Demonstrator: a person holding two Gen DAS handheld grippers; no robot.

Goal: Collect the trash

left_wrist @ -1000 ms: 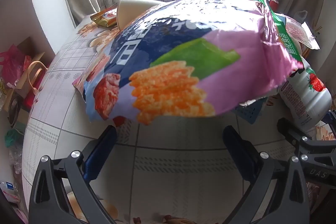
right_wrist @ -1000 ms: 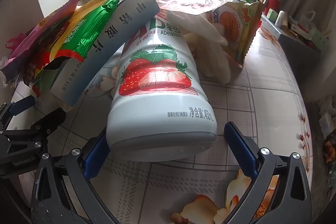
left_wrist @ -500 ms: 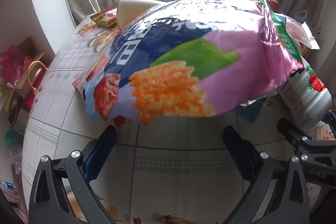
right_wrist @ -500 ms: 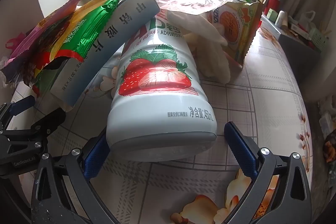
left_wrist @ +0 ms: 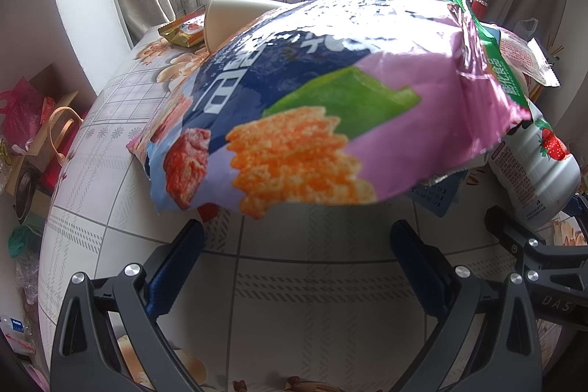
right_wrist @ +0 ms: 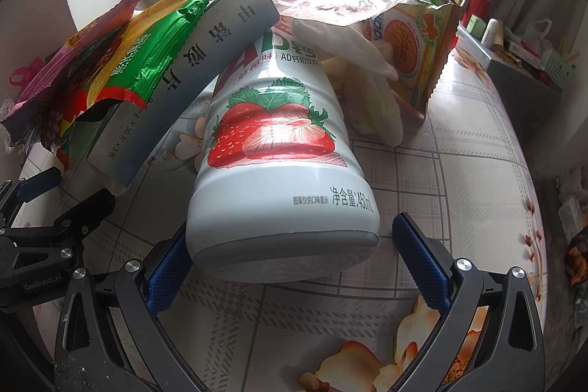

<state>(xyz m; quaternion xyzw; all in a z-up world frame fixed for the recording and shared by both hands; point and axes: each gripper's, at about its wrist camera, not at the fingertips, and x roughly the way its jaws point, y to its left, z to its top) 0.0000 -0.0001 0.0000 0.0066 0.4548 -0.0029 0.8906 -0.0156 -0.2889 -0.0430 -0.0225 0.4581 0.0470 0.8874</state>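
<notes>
Two claws spread — left claw (left_wrist: 294,245) sees chip bag (left_wrist: 330,105); right claw (right_wrist: 290,256) straddles strawberry bottle (right_wrist: 279,168)

One strawberry milk bottle (right_wrist: 279,149). One grey medicine box (right_wrist: 183,76). One paper cup (left_wrist: 228,21). Five snack bags: purple (left_wrist: 330,105), green (right_wrist: 139,54), orange-yellow (right_wrist: 415,50), pale pink (right_wrist: 345,0), small gold (left_wrist: 182,32). One white cloth (right_wrist: 367,87). Two claws: left (left_wrist: 294,267), right (right_wrist: 294,263).

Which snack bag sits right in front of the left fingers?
The purple chip bag, its edge overhanging the open left fingers; the green bag lies behind it.
</notes>
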